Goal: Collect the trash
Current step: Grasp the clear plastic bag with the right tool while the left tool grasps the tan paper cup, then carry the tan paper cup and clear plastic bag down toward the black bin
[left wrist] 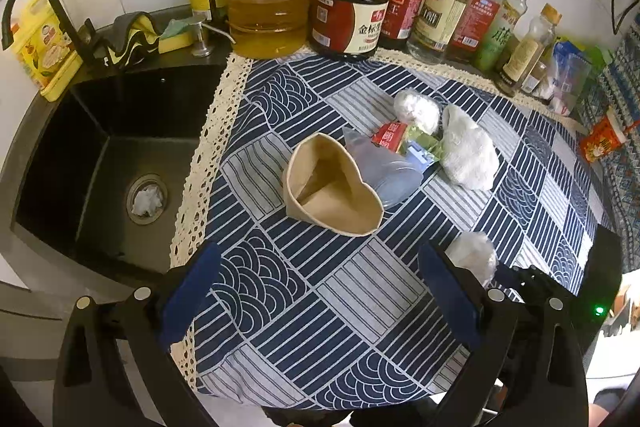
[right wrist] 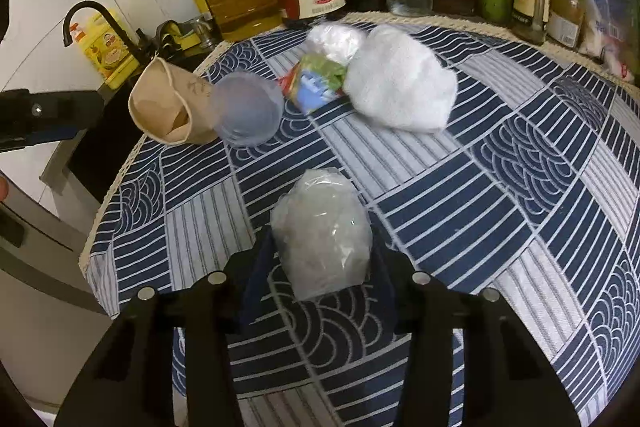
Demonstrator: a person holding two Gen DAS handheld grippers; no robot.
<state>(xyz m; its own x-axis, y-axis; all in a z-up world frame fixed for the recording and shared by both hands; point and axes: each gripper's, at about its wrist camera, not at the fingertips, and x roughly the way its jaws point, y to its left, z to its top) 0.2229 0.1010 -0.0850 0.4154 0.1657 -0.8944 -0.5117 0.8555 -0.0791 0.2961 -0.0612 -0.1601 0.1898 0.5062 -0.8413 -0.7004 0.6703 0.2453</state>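
Right gripper [right wrist: 320,263], black-framed with blue pads, grasps a crumpled wad of clear plastic wrap [right wrist: 322,233] that sits on the cloth between its two jaws, both pads pressing against its sides. Left gripper [left wrist: 316,307], of the same build, hangs released over bare cloth with its jaws wide apart and nothing between them; the same wad [left wrist: 474,255] shows just beyond its right finger.

Largest in view is the blue-and-white patterned tablecloth with a cream lace edge [left wrist: 340,307], spread over the counter. Beside it on the left lies the black sink [left wrist: 92,155], with a bit of white paper [left wrist: 148,201] in its drain. Along the tiled back wall stands a row of oil and sauce bottles [left wrist: 348,11].

Near the middle of the cloth the remaining trash is clustered: a squashed beige paper cup [left wrist: 332,191] on its side, touching a translucent bluish plastic cup [left wrist: 388,179]; next to that a crumpled white paper towel [left wrist: 466,151]; a smaller ball of clear plastic [left wrist: 414,109] behind it; and, between these, a few small red, green and blue wrappers [left wrist: 408,145].
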